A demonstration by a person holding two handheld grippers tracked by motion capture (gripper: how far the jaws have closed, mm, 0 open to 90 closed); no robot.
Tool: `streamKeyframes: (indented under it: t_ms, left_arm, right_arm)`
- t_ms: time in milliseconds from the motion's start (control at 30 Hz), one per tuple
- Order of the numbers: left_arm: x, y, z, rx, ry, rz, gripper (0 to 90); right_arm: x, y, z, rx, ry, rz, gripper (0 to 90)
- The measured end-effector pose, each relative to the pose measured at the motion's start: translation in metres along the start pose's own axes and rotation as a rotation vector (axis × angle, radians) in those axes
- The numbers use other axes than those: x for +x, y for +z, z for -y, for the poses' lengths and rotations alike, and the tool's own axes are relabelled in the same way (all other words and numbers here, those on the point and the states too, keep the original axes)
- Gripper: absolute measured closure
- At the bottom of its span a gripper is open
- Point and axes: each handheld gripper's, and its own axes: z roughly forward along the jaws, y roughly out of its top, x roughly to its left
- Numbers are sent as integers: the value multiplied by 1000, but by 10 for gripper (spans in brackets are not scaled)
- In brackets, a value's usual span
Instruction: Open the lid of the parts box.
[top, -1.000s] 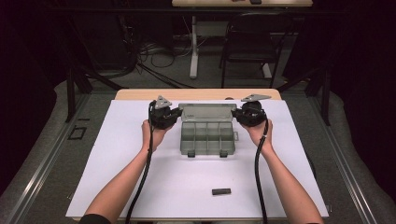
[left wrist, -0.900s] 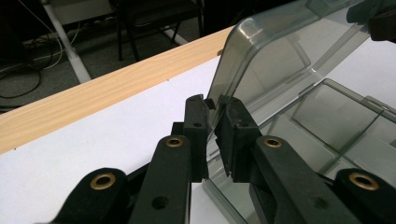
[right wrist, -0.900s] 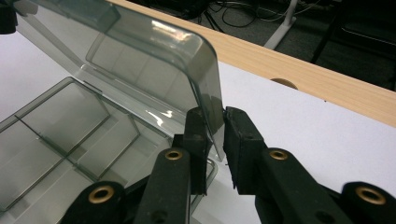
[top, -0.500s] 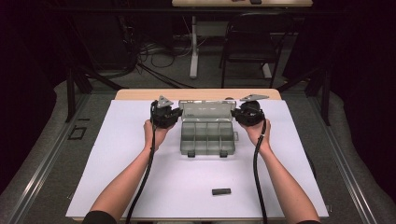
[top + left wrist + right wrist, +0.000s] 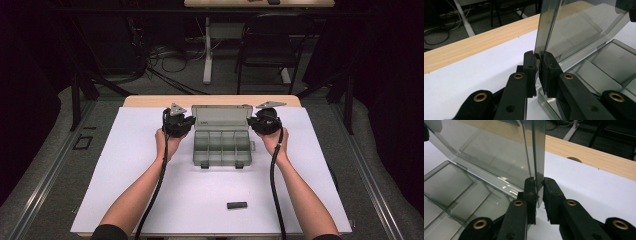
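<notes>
I have the box (image 5: 222,145) sitting on the white worktop (image 5: 125,190), toward its far edge, with the lid (image 5: 222,118) standing up from the back of the tray. My left tongs (image 5: 186,122) are clamped on the lid's left edge, and the left gripper view shows both pads squeezing the clear panel (image 5: 544,30) low down, near the hinge. My right tongs (image 5: 256,122) are clamped on the lid's right edge in the same way; in the right gripper view the lid edge (image 5: 539,152) runs straight up between the two black jaws. So I read this as the middle of swinging the lid, with both sides gripped and the lid near upright. Whether it is on its way open or shut I cannot tell from here.

The compartments in the tray look empty. A small black piece (image 5: 237,205) lies well in front of the box, near my edge of the worktop.

The next move, as I judge it, calls for both hands to turn together about the hinge line at one pace, so the thin lid does not twist. The grips sit low, so a slip is the risk.
</notes>
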Motion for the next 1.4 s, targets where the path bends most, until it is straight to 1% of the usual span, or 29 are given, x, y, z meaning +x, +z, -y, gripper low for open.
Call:
streamKeyframes:
  t_ms: [133, 300, 533, 633, 667, 733, 767, 933, 1033, 1167, 1300, 1400]
  left_arm:
    - [0, 4, 1, 8, 5, -8, 826]
    - [0, 7, 3, 20, 1, -15, 826]
    - [0, 14, 6, 47, 9, -24, 826]
    - [0, 16, 8, 50, 0, -32, 825]
    - [0, 17, 8, 60, 2, -27, 825]
    - [1, 19, 9, 65, 1, -29, 825]
    - [0, 19, 9, 67, 0, -31, 825]
    - [0, 22, 10, 79, 13, -36, 826]
    - [-1, 24, 11, 85, 21, -51, 825]
    - [-1, 26, 12, 95, 14, -51, 825]
    - [-1, 28, 13, 96, 21, -56, 825]
    - [-1, 29, 14, 92, 12, -56, 824]
  right_arm:
    - [0, 2, 0, 4, 3, 3, 812]
    - [-1, 4, 0, 5, 10, 7, 812]
    - [-1, 8, 1, 10, 9, 15, 811]
    - [-1, 10, 1, 16, 8, 17, 812]
    - [-1, 11, 2, 19, 12, 19, 811]
    - [-2, 12, 2, 23, 8, 19, 811]
    - [-2, 13, 3, 26, 17, 19, 812]
    - [-3, 17, 4, 36, 14, 22, 814]
    - [-3, 18, 5, 42, 13, 24, 817]
    - [-3, 21, 6, 52, 9, 28, 818]
    - [-4, 24, 7, 58, 14, 27, 820]
    - [-5, 25, 8, 61, 7, 30, 823]
